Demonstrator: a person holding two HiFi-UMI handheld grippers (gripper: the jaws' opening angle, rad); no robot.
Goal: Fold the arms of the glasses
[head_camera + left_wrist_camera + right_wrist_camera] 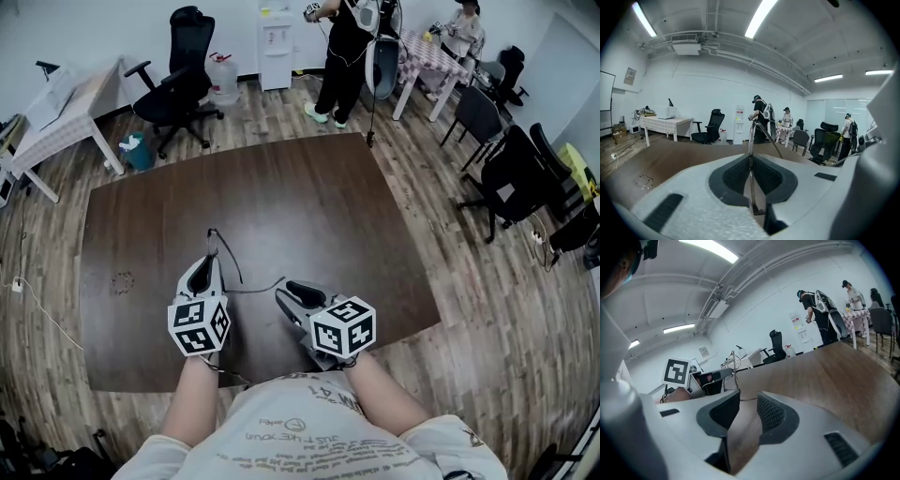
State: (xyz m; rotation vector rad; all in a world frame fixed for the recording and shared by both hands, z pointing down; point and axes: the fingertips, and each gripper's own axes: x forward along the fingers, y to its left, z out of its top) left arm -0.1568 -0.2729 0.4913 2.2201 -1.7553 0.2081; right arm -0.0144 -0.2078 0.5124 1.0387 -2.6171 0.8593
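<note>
Two claws over the near part of a brown table

Only the left gripper [208,266] is clenched: its pads grasp the thin wire glasses [750,136], which stand upright between them above the table [281,187]; one thin arm of the glasses reaches right and ends near the right gripper [747,400]; that claw is released, jaws apart, with only bare tabletop showing between them. Both claws sit at the near middle of the table, whose top is dark brown with a faint grain; a grey-brown plank floor [487,309] lies all round it. At the far left stands a white desk [66,112]; a black office chair [178,80], a water jug [223,80] and a white water dispenser [275,47] line the far wall; a person [342,56] stands beyond the far edge; more black chairs [516,178] stand at the right.
</note>
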